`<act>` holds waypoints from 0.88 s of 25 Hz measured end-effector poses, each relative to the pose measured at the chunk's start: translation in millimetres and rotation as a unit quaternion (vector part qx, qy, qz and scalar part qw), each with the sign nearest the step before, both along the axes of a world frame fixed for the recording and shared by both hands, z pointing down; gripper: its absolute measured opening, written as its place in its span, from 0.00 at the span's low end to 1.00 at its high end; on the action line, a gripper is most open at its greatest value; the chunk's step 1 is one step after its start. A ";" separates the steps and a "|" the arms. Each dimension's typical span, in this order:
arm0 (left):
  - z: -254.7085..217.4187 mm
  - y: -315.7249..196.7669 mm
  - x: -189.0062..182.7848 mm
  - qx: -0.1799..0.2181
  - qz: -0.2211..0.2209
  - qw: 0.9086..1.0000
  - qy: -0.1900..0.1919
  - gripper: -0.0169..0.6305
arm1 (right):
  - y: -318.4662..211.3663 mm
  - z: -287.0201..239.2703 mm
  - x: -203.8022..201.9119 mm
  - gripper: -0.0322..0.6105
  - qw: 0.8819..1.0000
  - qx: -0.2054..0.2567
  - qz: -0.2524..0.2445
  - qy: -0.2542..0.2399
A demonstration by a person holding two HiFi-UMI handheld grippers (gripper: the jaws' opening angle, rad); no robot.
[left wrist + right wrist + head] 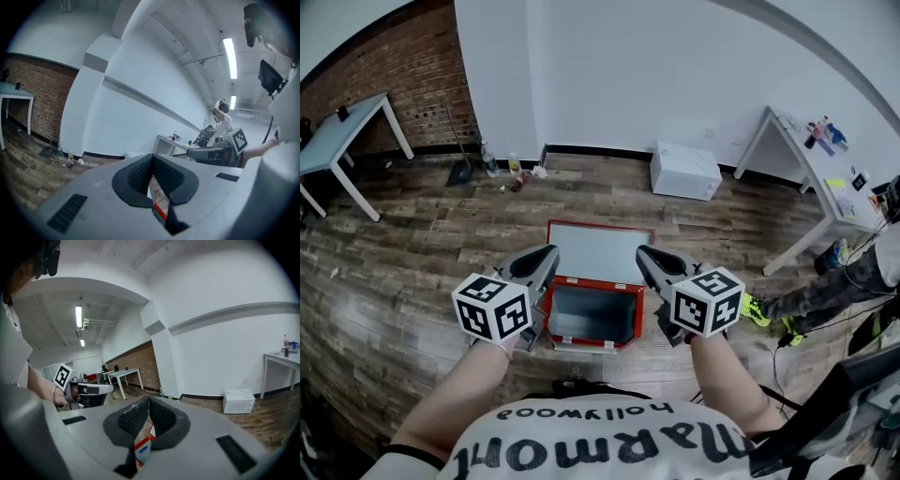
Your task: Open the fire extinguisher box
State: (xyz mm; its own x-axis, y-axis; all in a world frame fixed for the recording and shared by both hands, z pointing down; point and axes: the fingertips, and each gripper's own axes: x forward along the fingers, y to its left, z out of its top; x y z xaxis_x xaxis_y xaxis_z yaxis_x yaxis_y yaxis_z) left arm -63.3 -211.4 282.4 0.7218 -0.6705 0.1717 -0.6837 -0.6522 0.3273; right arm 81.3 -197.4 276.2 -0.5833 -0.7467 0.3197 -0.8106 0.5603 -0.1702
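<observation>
The red fire extinguisher box lies on the wooden floor directly below the person, with its lid swung open toward the wall and its grey interior exposed. The left gripper hangs just above the box's left edge. Its jaws are clenched together with nothing between them, and it does not touch the box. The right gripper hangs above the right edge, also clenched and empty. Further off, a white carton sits by the white wall and bottles stand near the skirting. A white surface stands before the brick wall, and another surface stands on the right.
</observation>
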 end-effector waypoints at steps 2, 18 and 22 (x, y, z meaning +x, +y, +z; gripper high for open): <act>1.6 2.8 5.6 -0.001 0.002 1.000 -0.002 0.03 | 1.5 -1.1 2.5 0.07 1.000 0.003 -0.003 0.003; 1.1 3.7 25.3 0.025 0.037 0.998 -0.044 0.03 | 7.8 8.3 13.8 0.06 1.000 -0.021 -0.002 -0.011; 3.8 1.7 25.0 0.023 0.041 0.998 -0.045 0.03 | 5.1 12.1 14.2 0.06 0.999 -0.028 0.004 -0.020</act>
State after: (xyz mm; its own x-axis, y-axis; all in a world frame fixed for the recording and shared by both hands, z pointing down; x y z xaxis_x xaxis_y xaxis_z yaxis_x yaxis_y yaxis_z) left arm -38.3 -209.6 286.2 0.7573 -0.6187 0.2089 -0.6530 -0.7202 0.2343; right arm 95.5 -192.3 288.3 -0.5896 -0.7334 0.3384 -0.8076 0.5417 -0.2330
